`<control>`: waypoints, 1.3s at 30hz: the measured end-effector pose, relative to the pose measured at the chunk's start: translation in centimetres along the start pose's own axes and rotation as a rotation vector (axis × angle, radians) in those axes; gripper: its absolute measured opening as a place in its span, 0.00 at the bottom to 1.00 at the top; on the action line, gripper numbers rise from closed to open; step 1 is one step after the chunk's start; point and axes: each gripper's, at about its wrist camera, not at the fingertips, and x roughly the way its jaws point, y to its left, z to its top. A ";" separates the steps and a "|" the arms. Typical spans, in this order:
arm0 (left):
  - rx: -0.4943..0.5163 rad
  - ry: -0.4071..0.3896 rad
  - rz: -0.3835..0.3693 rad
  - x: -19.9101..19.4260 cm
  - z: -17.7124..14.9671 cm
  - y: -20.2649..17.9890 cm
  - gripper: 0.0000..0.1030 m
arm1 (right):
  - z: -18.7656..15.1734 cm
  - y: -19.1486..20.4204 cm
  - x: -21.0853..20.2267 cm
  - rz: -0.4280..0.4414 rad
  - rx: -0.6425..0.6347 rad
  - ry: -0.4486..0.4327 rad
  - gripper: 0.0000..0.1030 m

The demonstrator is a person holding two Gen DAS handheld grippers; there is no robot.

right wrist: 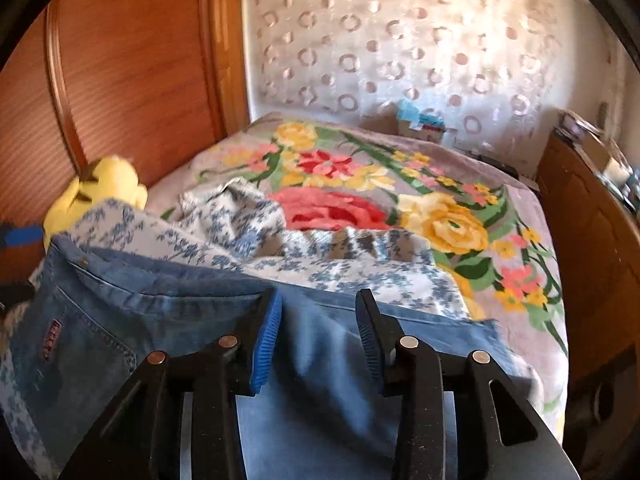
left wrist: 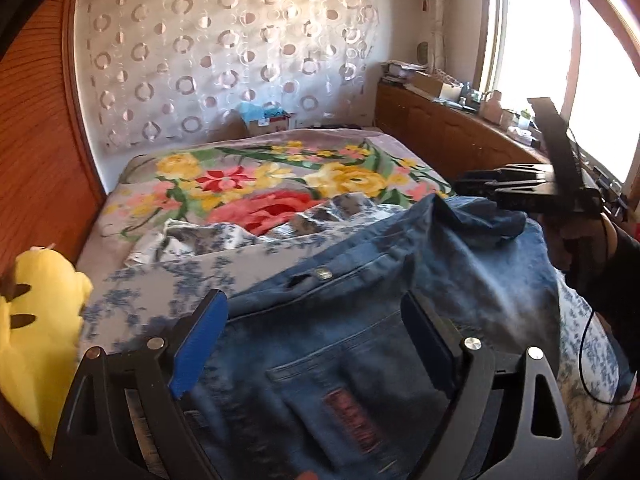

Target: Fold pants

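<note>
Holding your left tool (left wrist: pixel 316 344) spread wide above the jeans (left wrist: pixel 360 288), nothing pinched; your right tool (right wrist: pixel 318 340) stands partly spread over a denim leg, pads apart. Jeans lie on the bed's (right wrist: pixel 532 208) near end, over blue-flowered sheet (right wrist: pixel 248 248).

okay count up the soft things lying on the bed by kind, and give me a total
Jeans: 1
Yellow plush toy: 1
Blue-and-white floral cloth: 1
Flowered blanket: 1
Total: 4
</note>
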 end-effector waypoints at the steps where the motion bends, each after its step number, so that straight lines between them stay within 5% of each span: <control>1: 0.001 0.001 -0.003 0.1 0.0 -0.5 0.86 | -0.5 -0.6 -0.8 -0.011 0.009 -0.012 0.42; 10: 0.049 -0.006 -0.035 1.5 -0.6 -3.9 0.86 | -6.4 -4.9 -4.5 -0.133 0.061 0.028 0.43; 19: 0.066 -0.017 -0.029 1.6 -1.2 -4.1 0.86 | -9.7 -4.4 -3.7 -0.100 0.089 0.135 0.43; 24: 0.067 -0.012 -0.034 1.6 -1.4 -4.3 0.86 | -8.4 -4.5 -2.1 -0.091 0.080 0.163 0.43; 26: 0.069 -0.010 -0.035 1.6 -1.4 -4.3 0.86 | -7.7 -4.7 -1.7 -0.091 0.065 0.155 0.17; 29: 0.068 -0.009 -0.037 1.6 -1.4 -4.4 0.86 | -5.6 -5.4 -2.2 -0.082 0.062 0.127 0.04; 39: 0.054 -0.006 -0.040 1.6 -1.5 -4.3 0.86 | -1.6 -7.2 1.3 -0.168 0.084 0.089 0.02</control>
